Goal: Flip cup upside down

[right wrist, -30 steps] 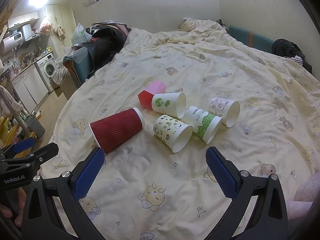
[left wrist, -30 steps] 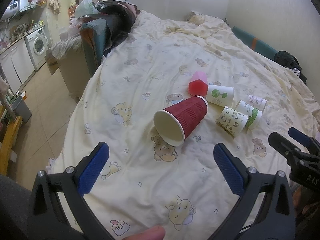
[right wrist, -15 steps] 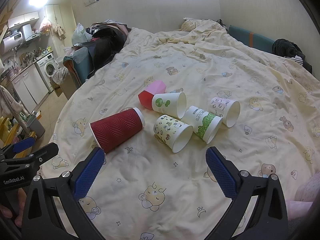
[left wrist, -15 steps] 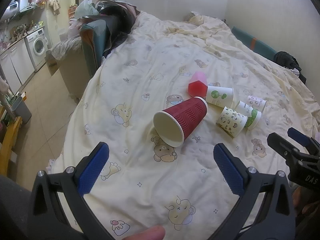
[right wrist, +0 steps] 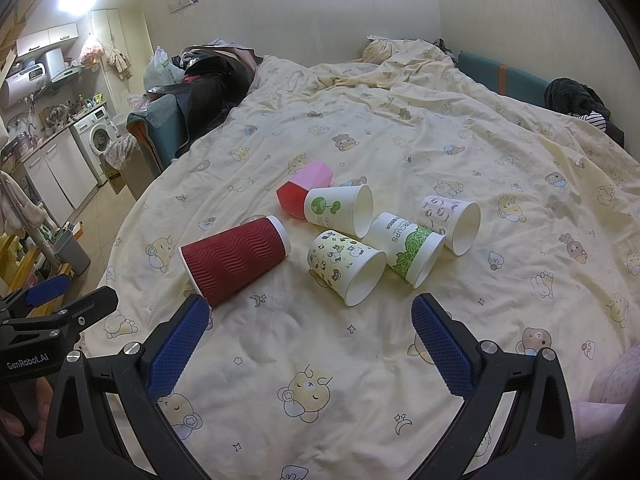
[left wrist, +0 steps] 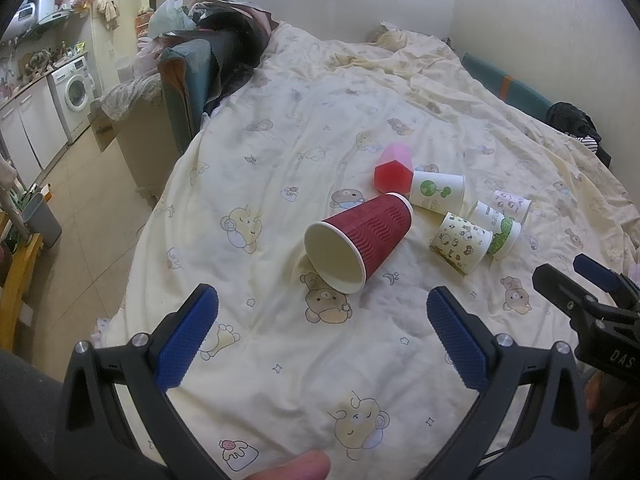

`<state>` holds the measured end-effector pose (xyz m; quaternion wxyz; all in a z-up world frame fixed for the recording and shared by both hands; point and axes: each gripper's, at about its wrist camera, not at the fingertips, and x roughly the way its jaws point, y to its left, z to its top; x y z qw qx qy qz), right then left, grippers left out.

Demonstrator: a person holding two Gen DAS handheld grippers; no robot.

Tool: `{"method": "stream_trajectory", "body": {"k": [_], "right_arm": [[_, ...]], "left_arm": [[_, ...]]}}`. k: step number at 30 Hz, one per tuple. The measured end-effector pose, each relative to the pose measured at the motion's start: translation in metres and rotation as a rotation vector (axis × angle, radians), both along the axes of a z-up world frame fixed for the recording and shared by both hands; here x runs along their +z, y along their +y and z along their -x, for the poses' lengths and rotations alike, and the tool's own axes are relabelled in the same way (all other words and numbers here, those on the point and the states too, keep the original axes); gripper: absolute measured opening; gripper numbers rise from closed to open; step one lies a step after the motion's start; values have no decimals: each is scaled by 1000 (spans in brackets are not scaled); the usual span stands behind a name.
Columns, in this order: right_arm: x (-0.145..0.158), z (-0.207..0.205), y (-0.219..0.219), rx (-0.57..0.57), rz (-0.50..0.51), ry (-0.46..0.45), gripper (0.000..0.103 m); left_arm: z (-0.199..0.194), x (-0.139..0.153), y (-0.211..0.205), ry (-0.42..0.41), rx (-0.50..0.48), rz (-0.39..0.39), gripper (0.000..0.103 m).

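Bedroom with a washing machine [left wrist: 76,88] at 10 o'clock; cream bear-print duvet [left wrist: 320,360] serving as work surface. Six cups on their sides in a loose cluster near centre. Red ribbed cup [left wrist: 362,240] closest, at 12 o'clock from the left gripper [left wrist: 322,340], mouth facing the camera, base toward 1 o'clock. Beyond it: pink faceted cup [left wrist: 394,170], tree-print cup [left wrist: 438,192], animal-print cup [left wrist: 460,242], green-banded cup [left wrist: 496,230], pale patterned cup [left wrist: 512,202]. Left gripper jaws spread wide, empty, short of the red cup. Right gripper [right wrist: 310,348] likewise spread and empty, animal-print cup at 12 o'clock, red cup at 11.

Likely light paper, thin-walled, easily crushed; prone to rolling on soft bedding. Ribbed sleeve probably grippy. Best hold judged across mid-body with gentle squeeze, then rotated to set rim down. Uneven duvet may tip it.
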<state>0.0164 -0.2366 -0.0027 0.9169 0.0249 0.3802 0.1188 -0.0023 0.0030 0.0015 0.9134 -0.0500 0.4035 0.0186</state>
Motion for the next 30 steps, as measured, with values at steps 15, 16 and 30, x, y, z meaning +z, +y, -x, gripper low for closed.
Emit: {"method": "stream_trajectory", "body": {"k": [15,16,30], "right_arm": [[0,0,0,0,-1,1,103],[0,0,0,1,0,0,103],[11,-14,-3,-2,-45,52,103]], "left_arm": [[0,0,0,-1,0,1,103],[1,1,-1,-1,1,1,103],[-18,14,3,98,-29,42,103]]}}
